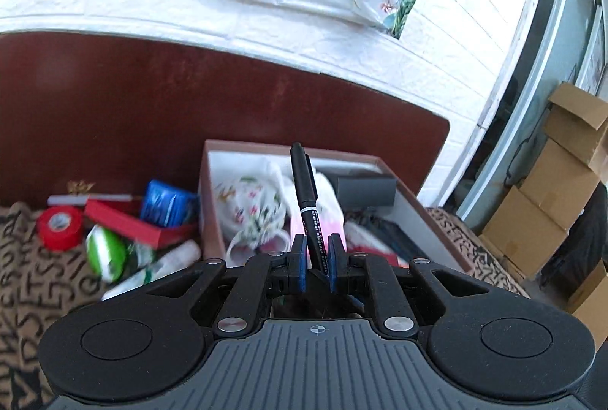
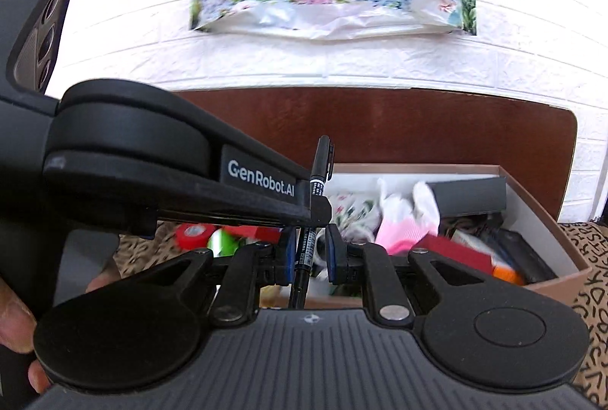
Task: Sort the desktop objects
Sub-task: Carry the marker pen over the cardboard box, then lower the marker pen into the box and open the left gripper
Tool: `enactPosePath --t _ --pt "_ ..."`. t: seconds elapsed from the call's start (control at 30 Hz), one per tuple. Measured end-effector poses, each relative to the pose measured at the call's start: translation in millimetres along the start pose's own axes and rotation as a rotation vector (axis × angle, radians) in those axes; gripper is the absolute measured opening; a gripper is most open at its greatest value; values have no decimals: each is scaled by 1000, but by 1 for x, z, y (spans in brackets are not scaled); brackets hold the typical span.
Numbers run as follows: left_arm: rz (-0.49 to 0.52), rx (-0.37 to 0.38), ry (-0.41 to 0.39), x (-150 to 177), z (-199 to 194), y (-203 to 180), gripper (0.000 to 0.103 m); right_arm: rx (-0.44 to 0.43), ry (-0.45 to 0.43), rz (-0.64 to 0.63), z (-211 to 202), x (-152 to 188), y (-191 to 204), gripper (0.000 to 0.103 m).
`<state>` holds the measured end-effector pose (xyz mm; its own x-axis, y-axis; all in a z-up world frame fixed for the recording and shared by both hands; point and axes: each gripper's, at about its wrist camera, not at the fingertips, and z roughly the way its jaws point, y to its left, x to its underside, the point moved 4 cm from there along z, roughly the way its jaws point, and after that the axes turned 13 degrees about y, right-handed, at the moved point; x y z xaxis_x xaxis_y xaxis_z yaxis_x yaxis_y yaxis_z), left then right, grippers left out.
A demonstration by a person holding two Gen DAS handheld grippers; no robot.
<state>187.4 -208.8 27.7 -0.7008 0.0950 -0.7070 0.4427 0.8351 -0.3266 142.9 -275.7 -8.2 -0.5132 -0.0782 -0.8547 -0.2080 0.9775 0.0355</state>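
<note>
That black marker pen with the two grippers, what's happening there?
A person is sorting clutter with two handheld grippers. The left gripper is shut on a black marker pen, held upright above the open brown cardboard box. The right gripper sits at the same pen's lower end; whether its pads press it is unclear.

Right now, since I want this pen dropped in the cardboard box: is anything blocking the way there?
Nothing visible does. The marker in the left gripper has the open box just beyond it, unlidded but crowded.
</note>
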Motion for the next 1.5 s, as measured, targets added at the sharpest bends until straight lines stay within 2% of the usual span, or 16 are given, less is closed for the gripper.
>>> enactPosePath --t 0.23,0.33,0.47,0.67,0.7,0.73,0.83,0.97,1.03,1.1,1.13,1.23,1.37,1.4,1.5 --pt "-21 54 31 -33 42 7 8 5 -2 39 33 -25 -20 13" --pt "15 36 53 -34 63 6 9 17 32 61 55 -25 -33 13" --pt "-11 65 85 -30 82 11 8 16 75 92 76 -20 -48 13" --pt "-15 53 108 -28 97 21 10 13 102 87 91 -11 -53 13" --pt "-16 53 110 -28 98 22 18 12 106 88 93 -11 -53 13" --pt "-16 49 107 -28 99 24 31 14 107 88 95 -10 -53 13" --pt "-18 45 118 -27 102 27 35 31 99 80 97 -8 -53 14" --pt "-29 43 117 -24 102 31 47 54 89 64 97 -9 -53 26" --pt "-34 53 123 -22 101 32 58 44 82 50 96 -8 -51 37" --pt "-26 47 113 -20 97 32 72 38 69 33 94 -8 -47 61" --pt "-20 39 97 -20 94 32 81 44 57 20 92 -8 -44 65" --pt "-8 18 39 -19 82 33 94 54 51 4 91 -8 -42 70" --pt "-4 12 8 -17 68 35 102 27 52 19 89 -8 -42 79" --pt "3 15 5 -15 65 35 103 32 49 15 88 -8 -41 86" --pt "16 9 -8 -10 57 35 103 37 41 18 85 -8 -39 94"
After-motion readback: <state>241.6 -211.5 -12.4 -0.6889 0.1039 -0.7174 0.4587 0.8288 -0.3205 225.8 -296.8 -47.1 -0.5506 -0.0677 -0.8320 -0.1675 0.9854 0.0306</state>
